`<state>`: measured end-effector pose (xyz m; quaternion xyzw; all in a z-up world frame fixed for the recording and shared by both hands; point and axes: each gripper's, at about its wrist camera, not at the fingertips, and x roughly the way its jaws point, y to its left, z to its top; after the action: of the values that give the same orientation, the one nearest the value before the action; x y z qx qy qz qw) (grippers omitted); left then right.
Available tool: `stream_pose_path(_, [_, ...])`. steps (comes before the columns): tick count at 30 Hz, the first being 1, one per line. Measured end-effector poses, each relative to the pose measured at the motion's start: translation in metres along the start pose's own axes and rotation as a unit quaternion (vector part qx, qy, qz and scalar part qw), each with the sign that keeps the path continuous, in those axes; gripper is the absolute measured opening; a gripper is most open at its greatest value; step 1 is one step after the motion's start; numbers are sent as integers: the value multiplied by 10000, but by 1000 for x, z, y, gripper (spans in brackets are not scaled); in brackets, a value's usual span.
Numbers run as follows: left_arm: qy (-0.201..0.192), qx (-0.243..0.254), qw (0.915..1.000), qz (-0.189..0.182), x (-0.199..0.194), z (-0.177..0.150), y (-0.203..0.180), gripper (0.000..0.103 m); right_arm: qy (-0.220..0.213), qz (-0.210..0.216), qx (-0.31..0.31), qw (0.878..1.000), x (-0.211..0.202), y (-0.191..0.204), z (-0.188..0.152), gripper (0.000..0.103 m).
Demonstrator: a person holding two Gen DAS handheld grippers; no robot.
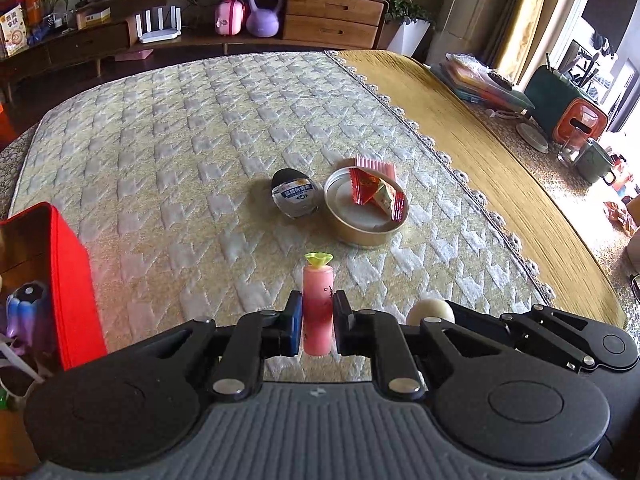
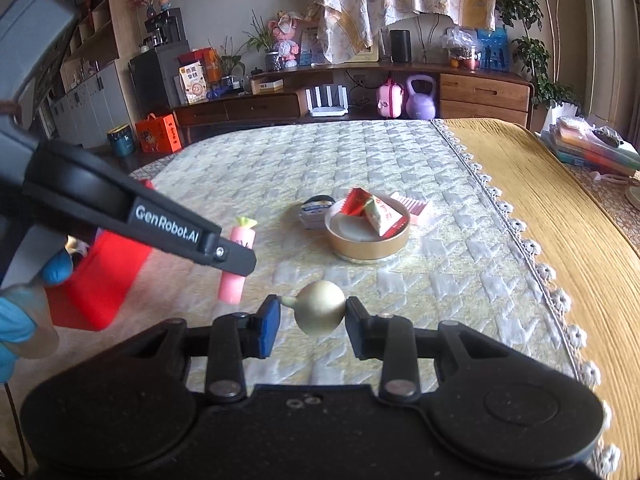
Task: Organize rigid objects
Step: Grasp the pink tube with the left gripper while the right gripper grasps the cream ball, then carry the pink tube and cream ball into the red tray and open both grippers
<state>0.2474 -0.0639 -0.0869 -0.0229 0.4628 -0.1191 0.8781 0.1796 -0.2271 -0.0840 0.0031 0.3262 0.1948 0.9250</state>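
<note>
My left gripper (image 1: pixel 318 305) is shut on a pink cylinder with a green cap (image 1: pixel 318 320), held upright above the quilted mat (image 1: pixel 180 152). In the right wrist view the same cylinder (image 2: pixel 231 286) hangs from the left gripper's fingers (image 2: pixel 230 258). My right gripper (image 2: pixel 312 314) is shut on a cream ball with a small nub (image 2: pixel 320 312), lifted off the mat. That ball (image 1: pixel 430 310) also peeks out just right of the left gripper. An open red box (image 1: pixel 70 280) stands at the left, close to the left gripper.
Ahead on the mat sit a round gold tin (image 1: pixel 360 236) holding red snack packets, a black egg-shaped item (image 1: pixel 296 196) and a pink ridged piece (image 1: pixel 378 166). A yellow cloth (image 1: pixel 480 128) with stacked books (image 1: pixel 476 80) covers the right side. A hand in a blue glove (image 2: pixel 16 320) is at the left.
</note>
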Motion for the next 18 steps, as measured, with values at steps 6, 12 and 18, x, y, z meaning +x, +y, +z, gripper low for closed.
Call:
stream_pose_path(6, [26,-109,9999,116,-29,-16,10,16,-109,180,110,9997,-22,16,5,34])
stream_pose_path(12, [-49,-135,9997,197,-59,-29,20,16,-189,361,31,9992,-39,38,10,34])
stream_pose_path(18, [-117,-219,9994,252,-81,-41,31,16,-240,489,-176,9984,-49,65,14,34])
